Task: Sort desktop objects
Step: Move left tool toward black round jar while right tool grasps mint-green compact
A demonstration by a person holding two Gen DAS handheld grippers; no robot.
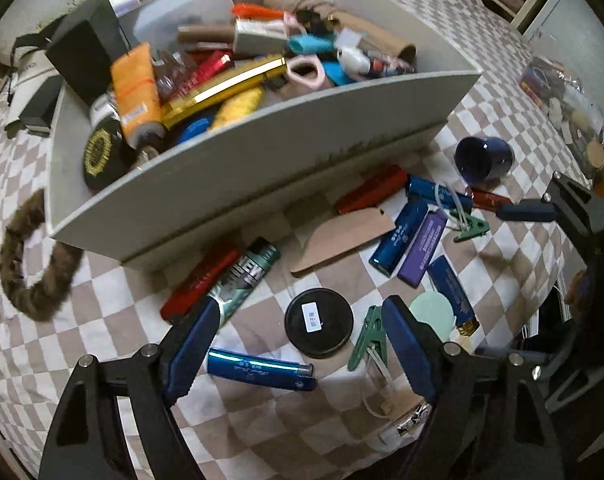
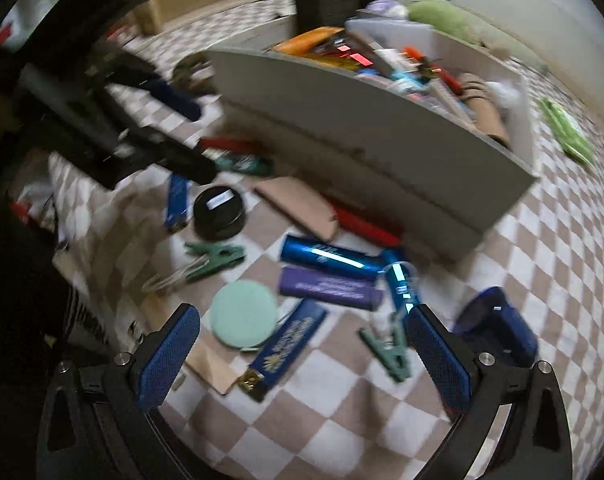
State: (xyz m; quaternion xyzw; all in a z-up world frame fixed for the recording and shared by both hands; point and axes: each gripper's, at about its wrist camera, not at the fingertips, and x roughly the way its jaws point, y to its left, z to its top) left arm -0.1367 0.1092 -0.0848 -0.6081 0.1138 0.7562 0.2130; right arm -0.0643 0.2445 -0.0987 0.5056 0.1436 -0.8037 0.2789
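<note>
A grey box (image 1: 261, 160) full of small items stands on a checkered cloth (image 1: 113, 320). Loose items lie in front of it. My left gripper (image 1: 297, 344) is open over a black round tin (image 1: 318, 322) and a blue tube (image 1: 257, 368), with a green clip (image 1: 368, 336) by its right finger. My right gripper (image 2: 302, 356) is open and empty above a mint round disc (image 2: 243, 312) and a dark blue flat pack (image 2: 285, 344). The grey box (image 2: 362, 132) lies beyond it. The left gripper (image 2: 173, 132) shows at the upper left of the right wrist view.
A dark blue cup (image 1: 482, 158) lies on its side at the right; it also shows in the right wrist view (image 2: 498, 328). Blue tubes (image 2: 326, 258), a purple pack (image 2: 326, 286), red sticks (image 1: 372, 194) and a tan card (image 1: 342, 238) lie near the box. A brown furry band (image 1: 29, 272) lies left.
</note>
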